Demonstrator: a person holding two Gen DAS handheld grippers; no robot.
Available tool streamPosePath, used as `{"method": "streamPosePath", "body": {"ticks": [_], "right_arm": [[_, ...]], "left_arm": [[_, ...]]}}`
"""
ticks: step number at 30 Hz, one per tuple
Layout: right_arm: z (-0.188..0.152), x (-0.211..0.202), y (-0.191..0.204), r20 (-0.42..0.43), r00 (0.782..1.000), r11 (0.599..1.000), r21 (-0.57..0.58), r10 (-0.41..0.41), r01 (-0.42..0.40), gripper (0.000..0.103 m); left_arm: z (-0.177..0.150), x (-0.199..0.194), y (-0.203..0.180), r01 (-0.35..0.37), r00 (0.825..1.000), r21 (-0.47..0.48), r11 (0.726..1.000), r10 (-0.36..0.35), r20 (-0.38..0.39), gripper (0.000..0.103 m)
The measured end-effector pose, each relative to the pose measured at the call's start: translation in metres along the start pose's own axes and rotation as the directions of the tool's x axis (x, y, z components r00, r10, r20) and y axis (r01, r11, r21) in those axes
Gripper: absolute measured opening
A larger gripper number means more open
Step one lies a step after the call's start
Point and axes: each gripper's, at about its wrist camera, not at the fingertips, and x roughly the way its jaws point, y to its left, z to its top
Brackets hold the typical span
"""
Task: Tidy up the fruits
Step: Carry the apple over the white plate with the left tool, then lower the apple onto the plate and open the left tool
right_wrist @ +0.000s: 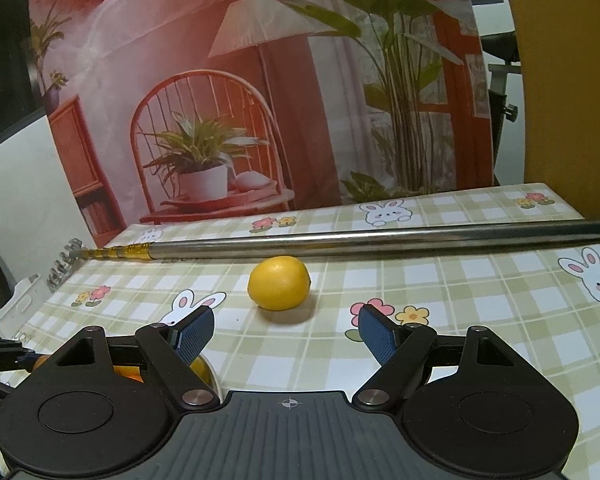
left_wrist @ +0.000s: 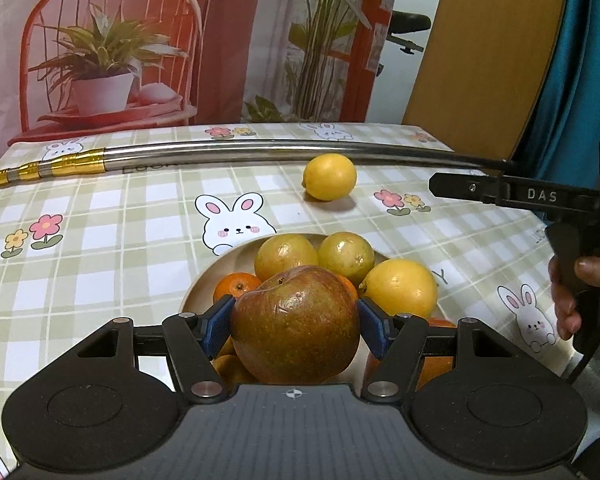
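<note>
Left gripper (left_wrist: pixel 295 322) clamps a large reddish-brown apple (left_wrist: pixel 296 326) between its blue ribbed pads (left_wrist: pixel 216 326), jaws tight on both sides of it, held over a pale round wooden bowl (left_wrist: pixel 204 280). Bowl holds two greenish-yellow round fruits (left_wrist: pixel 286 254) at the back, a bright yellow lemon (left_wrist: pixel 400 286) at right, a small orange tangerine (left_wrist: pixel 236 285) at left, more orange fruit partly hidden under the apple and gripper. A second loose yellow lemon (left_wrist: pixel 330 176) lies on the green-and-white checked tablecloth with bunny and flower prints (left_wrist: pixel 100 220), well beyond the bowl, just in front of a long telescopic steel rod with gold bands (left_wrist: pixel 240 154) lying across the table. Right gripper (right_wrist: pixel 286 338) jaws wide apart, nothing between them, pointed at that loose lemon (right_wrist: pixel 279 283), apart from it. A person's hand (left_wrist: pixel 572 296) on the right gripper's black handle at the left view's right edge
</note>
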Motion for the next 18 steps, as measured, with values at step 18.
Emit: {"method": "streamPosePath", "body": {"ticks": [18], "right_arm": [[0.001, 0.000, 0.001, -0.001, 1.000, 1.000, 0.000, -0.005, 0.005, 0.076]], "left_arm": [[-0.005, 0.010, -0.007, -0.048, 0.999, 0.024, 0.999, 0.048, 0.004, 0.068]]}}
